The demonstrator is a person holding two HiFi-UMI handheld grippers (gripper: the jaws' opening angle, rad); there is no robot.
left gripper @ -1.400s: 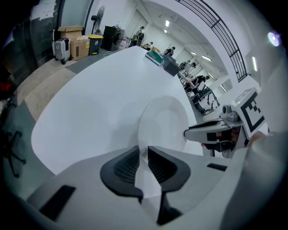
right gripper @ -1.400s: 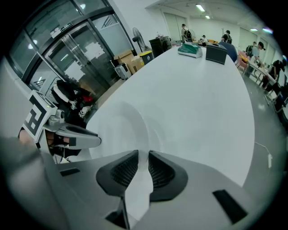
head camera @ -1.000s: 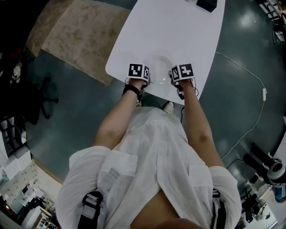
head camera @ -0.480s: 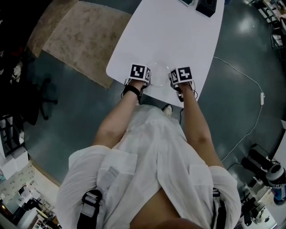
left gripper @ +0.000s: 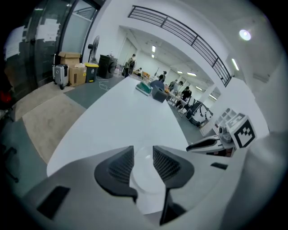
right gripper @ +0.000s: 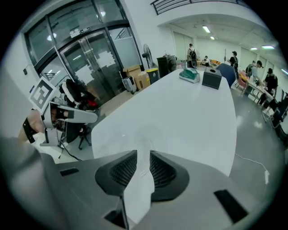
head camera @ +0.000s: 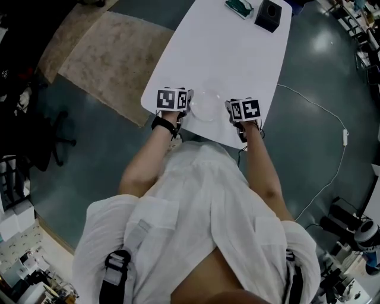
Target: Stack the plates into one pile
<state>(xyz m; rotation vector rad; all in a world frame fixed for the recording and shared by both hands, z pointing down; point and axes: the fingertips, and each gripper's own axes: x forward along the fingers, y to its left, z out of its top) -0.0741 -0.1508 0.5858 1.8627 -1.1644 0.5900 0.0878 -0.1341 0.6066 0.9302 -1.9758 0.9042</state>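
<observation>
Much bare table (head camera: 237,53) beyond edge-side plates (head camera: 206,104)

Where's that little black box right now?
Head view: the black box sits at the far end of the white table, right of centre, with a flat teal object just to its left.

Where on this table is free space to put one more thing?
The whole middle of the white table is bare, between the clear plates at the near edge and the black box and teal object at the far end. Only those ends are crowded.
</observation>
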